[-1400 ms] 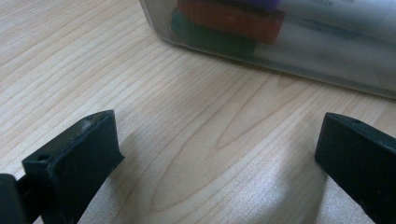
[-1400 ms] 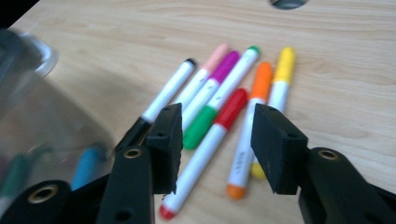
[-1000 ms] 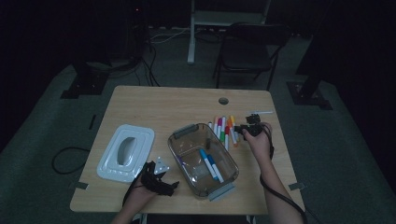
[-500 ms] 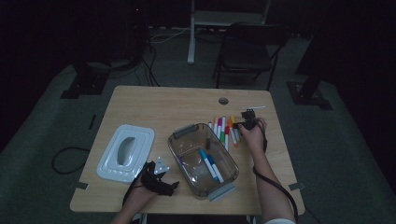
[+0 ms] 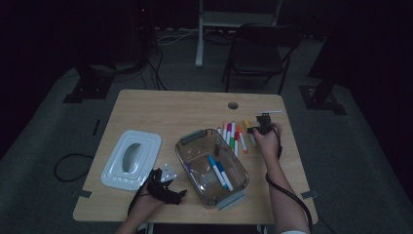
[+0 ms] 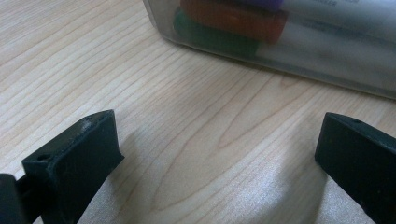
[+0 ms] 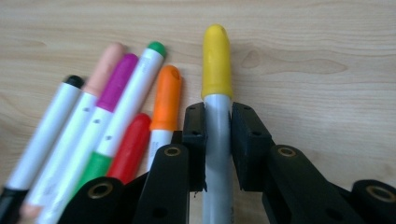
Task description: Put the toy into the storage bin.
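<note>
In the right gripper view my right gripper (image 7: 217,116) is shut on a yellow-capped marker (image 7: 216,60) that lies on the wooden table, the pads pressing its grey barrel just below the cap. Its jaws have just been closing on it. In the high view the right gripper (image 5: 258,127) is at the right end of a row of markers (image 5: 234,136). A clear container (image 5: 181,156) holds two blue markers (image 5: 217,170). My left gripper (image 5: 168,192) rests on the table left of the container. Its jaws (image 6: 218,128) stand open over bare wood.
A white lid (image 5: 131,158) lies at the table's left. Orange, red, green, purple and pink markers (image 7: 166,98) lie close beside the yellow one. A cable hole (image 5: 233,105) is near the far edge. A chair (image 5: 258,48) stands behind the table.
My right hand has shifted slightly at the right end of the marker row. The left hand has stayed where it was.
</note>
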Action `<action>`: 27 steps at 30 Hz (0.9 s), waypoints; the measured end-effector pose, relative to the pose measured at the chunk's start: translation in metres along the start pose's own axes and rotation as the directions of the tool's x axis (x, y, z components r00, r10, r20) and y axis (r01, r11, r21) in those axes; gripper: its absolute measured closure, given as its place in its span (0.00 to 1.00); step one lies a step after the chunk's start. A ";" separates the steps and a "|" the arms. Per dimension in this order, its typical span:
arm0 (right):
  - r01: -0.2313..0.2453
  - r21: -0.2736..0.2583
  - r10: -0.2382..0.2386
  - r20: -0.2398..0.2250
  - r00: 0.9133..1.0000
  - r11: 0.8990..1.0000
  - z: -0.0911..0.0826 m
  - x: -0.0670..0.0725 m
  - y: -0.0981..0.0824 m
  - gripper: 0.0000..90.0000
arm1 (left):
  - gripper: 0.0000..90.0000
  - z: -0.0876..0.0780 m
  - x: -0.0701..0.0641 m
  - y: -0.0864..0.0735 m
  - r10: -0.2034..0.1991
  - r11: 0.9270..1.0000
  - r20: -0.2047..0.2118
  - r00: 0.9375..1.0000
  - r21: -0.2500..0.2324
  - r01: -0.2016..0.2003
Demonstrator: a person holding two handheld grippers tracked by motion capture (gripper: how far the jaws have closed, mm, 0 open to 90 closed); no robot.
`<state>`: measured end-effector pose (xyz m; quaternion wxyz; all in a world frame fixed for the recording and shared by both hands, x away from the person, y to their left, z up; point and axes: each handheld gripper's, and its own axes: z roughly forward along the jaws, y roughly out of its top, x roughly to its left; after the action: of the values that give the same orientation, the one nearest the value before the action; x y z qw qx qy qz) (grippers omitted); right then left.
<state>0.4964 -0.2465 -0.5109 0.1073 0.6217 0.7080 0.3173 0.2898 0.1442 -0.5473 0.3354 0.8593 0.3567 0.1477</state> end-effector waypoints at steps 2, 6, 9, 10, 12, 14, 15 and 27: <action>-0.005 -0.010 0.006 0.006 1.000 1.000 -0.008 0.000 0.000 0.85 | 0.01 0.000 0.000 0.000 0.000 1.000 0.000 1.000 0.000 0.000; -0.046 -0.017 0.045 -0.008 0.999 0.999 -0.025 0.003 -0.002 0.85 | 0.01 0.000 0.000 0.000 0.000 1.000 0.000 1.000 0.001 0.000; -0.044 -0.032 0.043 -0.022 0.999 0.999 -0.038 0.009 -0.003 0.85 | 0.01 0.000 0.000 0.000 0.000 1.000 0.000 1.000 0.001 0.000; -0.044 -0.032 0.043 -0.022 0.999 0.999 -0.038 0.009 -0.003 0.85 | 0.01 0.000 0.000 0.000 0.000 1.000 0.000 1.000 0.001 0.000; -0.034 -0.056 0.032 -0.046 0.998 0.998 -0.054 0.018 -0.003 0.85 | 0.01 0.000 0.000 0.000 0.000 1.000 0.000 1.000 0.001 0.000; -0.007 -0.080 0.003 -0.058 0.998 0.997 -0.070 0.029 -0.004 0.85 | 0.01 0.000 0.000 0.000 0.000 1.000 0.000 1.000 0.001 0.000; -0.007 -0.080 0.003 -0.058 0.998 0.997 -0.070 0.029 -0.004 0.85 | 0.01 0.000 0.000 0.000 0.000 1.000 0.000 1.000 0.001 0.000; 0.090 -0.149 -0.116 -0.172 0.978 0.985 -0.133 0.088 -0.016 0.85 | 0.01 0.000 0.000 0.000 0.002 1.000 0.000 1.000 0.002 -0.002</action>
<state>0.3927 -0.2057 -0.3953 0.1027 0.5437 0.7220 0.4153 0.2899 0.1443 -0.5472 0.3345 0.8599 0.3562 0.1478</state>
